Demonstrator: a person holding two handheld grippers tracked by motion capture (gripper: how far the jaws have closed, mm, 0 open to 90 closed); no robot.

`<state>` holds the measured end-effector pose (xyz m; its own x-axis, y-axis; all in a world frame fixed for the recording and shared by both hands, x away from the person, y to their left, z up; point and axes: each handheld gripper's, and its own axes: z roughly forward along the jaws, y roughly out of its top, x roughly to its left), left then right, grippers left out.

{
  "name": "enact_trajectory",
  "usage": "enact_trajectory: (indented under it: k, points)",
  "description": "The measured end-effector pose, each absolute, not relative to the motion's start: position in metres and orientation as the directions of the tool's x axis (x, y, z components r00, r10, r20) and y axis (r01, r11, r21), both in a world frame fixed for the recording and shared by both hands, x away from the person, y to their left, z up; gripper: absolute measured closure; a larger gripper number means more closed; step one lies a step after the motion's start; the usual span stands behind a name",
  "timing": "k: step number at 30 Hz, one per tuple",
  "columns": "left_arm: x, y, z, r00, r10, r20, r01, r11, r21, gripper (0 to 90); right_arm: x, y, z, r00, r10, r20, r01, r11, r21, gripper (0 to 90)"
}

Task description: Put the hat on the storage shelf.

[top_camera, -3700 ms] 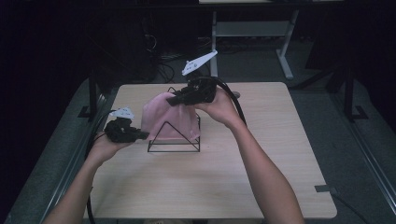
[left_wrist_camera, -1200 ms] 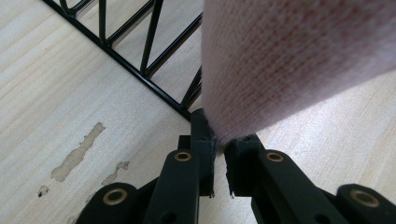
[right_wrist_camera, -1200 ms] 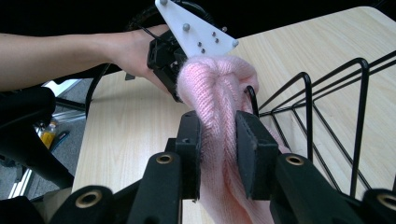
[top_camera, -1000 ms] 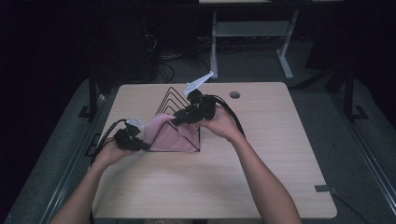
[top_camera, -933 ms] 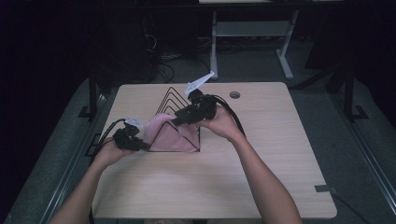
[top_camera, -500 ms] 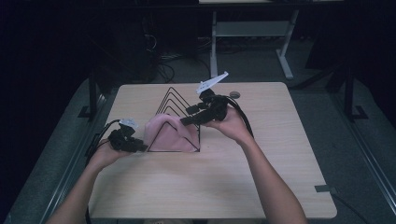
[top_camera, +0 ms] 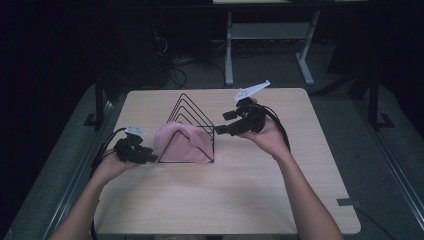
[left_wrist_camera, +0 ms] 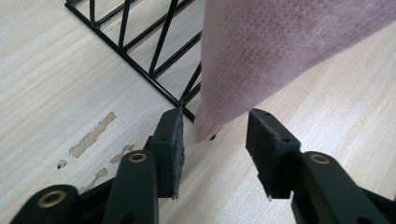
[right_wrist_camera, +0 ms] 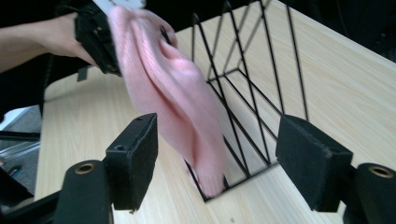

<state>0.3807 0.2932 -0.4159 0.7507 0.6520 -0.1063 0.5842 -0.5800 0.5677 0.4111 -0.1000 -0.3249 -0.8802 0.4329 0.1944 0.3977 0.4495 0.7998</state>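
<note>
A: So, going left to right: our left claw (top_camera: 150, 158) sits low at the near left corner of the wire rack (top_camera: 192, 117), jaws spread apart. In the left gripper view the bottom corner of the pink cloth (top_camera: 181, 144) hangs right between them, but neither pad looks like it's touching it.

B: Agreed, that one's released. And the cloth itself? We'd say it's draped over the front wire triangle of the rack, hanging down toward the worktop (top_camera: 235, 200).

A: Yep. The right gripper view shows it folded over the wires, a bit bunched, with the low end down by the rack's base.

B: Then our right claw (top_camera: 220, 130) is up beside the rack's right side, jaws wide apart, nothing in them.

A: So how far along are we? Our guess is the hanging part is basically done, since the cloth rests on the rack without either claw gripping it.

B: What's left is maybe tidying, since it looks lumpy, then backing both hands away.
</note>
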Motion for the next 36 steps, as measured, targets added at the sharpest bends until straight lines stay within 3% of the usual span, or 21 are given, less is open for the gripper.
enact_trajectory:
  k: [36]
  points:
    - [0.354, 0.304, -0.409, 0.722, 0.685, -0.096, 0.583, -0.527, 0.618, 34.9, 0.357, -0.222, -0.385, -0.74, 0.631, 0.231, 0.536, 0.346, 0.77, 26.6]
